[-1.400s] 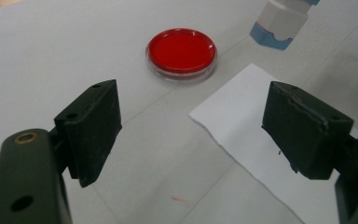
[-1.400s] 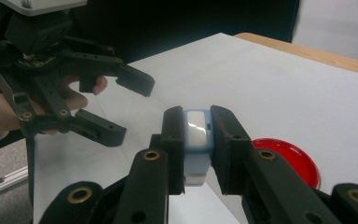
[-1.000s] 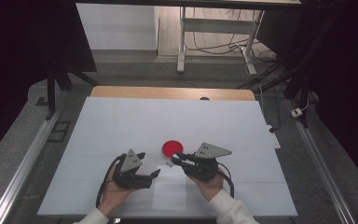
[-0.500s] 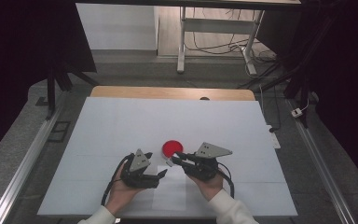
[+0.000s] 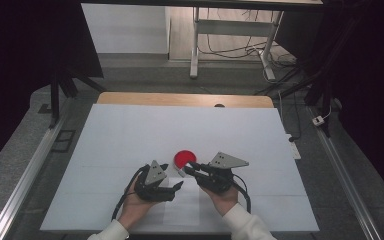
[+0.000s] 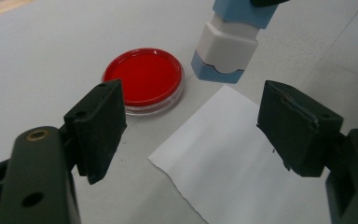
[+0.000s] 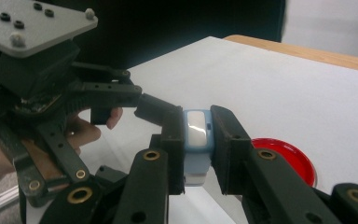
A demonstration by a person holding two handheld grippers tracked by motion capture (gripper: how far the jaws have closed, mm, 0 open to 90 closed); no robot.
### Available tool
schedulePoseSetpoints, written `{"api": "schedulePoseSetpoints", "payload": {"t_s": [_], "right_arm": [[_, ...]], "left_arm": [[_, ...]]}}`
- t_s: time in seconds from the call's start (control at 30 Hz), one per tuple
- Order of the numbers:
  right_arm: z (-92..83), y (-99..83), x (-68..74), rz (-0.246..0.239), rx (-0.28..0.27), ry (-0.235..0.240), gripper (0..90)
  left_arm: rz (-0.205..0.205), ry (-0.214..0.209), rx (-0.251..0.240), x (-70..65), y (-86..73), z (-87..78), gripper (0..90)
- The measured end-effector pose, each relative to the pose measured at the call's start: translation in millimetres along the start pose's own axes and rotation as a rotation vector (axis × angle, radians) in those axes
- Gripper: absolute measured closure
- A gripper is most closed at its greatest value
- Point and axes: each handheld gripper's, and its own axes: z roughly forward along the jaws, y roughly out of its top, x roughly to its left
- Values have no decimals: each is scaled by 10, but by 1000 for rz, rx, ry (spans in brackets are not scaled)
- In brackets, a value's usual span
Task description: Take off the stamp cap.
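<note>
- Stamp (image 7: 196,140), blue and white, sits clamped between the jaws of the right gripper (image 7: 196,154), hanging just above the table (image 5: 130,130) beside the red ink pad (image 6: 144,79) and near a corner of the white paper sheet (image 6: 242,158)
- Left gripper (image 6: 191,126) stands apart over that corner; its jaws have just been closing a little, with nothing pinched between them
- Risks, as judged: the sheet could slide or crumple if the left jaws catch its edge; the stamp could tilt in its grip and print crooked; a brush against the pad could smear ink on the table
</note>
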Motion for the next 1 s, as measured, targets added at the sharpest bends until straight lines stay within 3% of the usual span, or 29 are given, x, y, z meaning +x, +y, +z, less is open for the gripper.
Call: {"api": "schedulePoseSetpoints", "payload": {"t_s": [0.3, 1.0], "right_arm": [[38, -8, 20, 43, -12, -36, 754], [62, -32, 32, 70, -14, -52, 754]], "left_arm": [[36, 41, -6, -42, 18, 62, 278], [88, 81, 21, -118, 33, 203, 427]]}}
